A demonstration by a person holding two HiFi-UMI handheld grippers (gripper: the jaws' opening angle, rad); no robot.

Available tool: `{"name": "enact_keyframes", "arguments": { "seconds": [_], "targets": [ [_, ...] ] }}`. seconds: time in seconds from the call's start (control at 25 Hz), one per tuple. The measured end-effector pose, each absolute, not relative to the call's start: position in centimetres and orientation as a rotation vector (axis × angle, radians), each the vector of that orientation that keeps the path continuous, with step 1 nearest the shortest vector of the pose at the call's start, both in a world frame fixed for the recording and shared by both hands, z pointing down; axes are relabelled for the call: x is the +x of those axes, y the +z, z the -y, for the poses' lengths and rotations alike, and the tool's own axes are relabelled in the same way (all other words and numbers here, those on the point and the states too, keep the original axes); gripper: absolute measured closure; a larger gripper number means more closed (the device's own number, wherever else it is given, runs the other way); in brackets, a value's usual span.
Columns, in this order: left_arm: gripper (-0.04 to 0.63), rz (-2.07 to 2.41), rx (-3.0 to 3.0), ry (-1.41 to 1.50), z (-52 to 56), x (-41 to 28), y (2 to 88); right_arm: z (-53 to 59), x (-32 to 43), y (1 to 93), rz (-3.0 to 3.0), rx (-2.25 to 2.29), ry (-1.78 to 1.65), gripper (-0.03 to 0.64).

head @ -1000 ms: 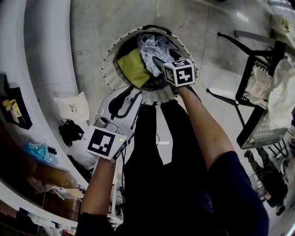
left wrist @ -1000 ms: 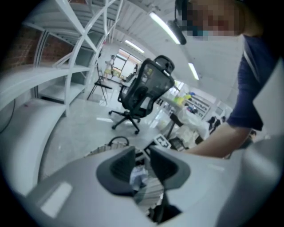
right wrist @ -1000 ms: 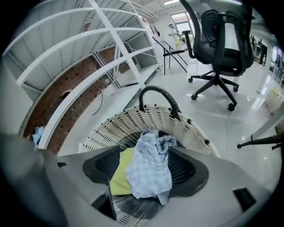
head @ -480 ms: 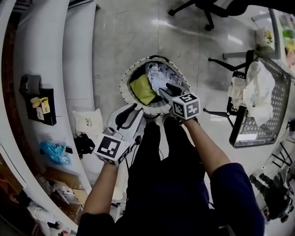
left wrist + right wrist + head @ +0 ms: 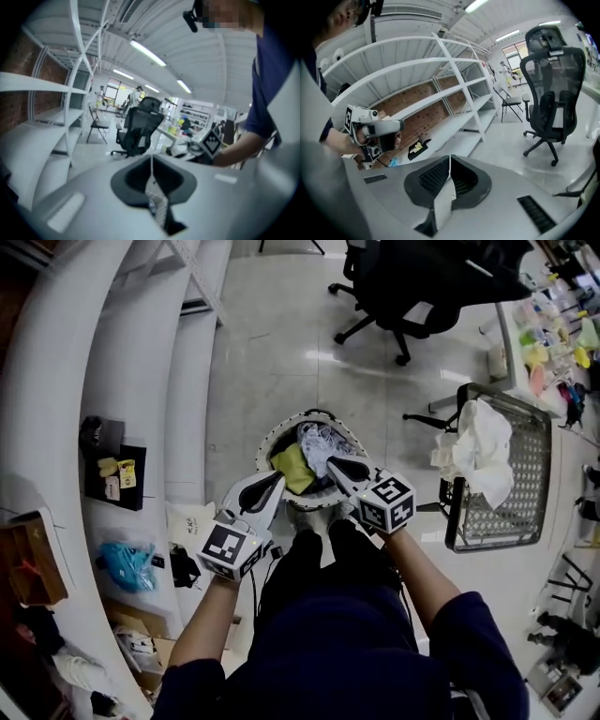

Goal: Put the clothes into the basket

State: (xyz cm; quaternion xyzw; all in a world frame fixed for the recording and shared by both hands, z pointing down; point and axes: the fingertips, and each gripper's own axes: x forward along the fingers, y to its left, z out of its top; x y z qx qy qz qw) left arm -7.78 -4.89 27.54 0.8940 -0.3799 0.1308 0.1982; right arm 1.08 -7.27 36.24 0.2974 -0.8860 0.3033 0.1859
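Both claws are clamped closed and empty, left gripper and right gripper held side by side over the near side of the round white basket. Clothes sit inside it, 2 pieces showing: pale patterned fabric at the far right, olive-green piece on the left.

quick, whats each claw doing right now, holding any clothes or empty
Left claw: closed, holding nothing.
Right claw: closed, holding nothing.
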Motion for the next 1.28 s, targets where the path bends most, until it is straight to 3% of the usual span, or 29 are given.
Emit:
{"name": "enact_keyframes", "arguments": {
  "seconds": [0.28,0.64,1.28],
  "targets": [
    [0.592,1.052,2.61,0.249,3.1,-7.7,19.9,6.8,1.2,22.1,2.671,0.94,0.646,0.607],
    [0.592,1.076,2.76,0.086,3.0,-5.5,11.4,5.8,3.2,11.2,2.831,0.965,0.455,0.609],
    [0.592,1.227,2.804,0.087,5.0,2.9,5.8,6.5,9.3,5.8,2.969,0.811,0.338,0.609]
  ]
}}
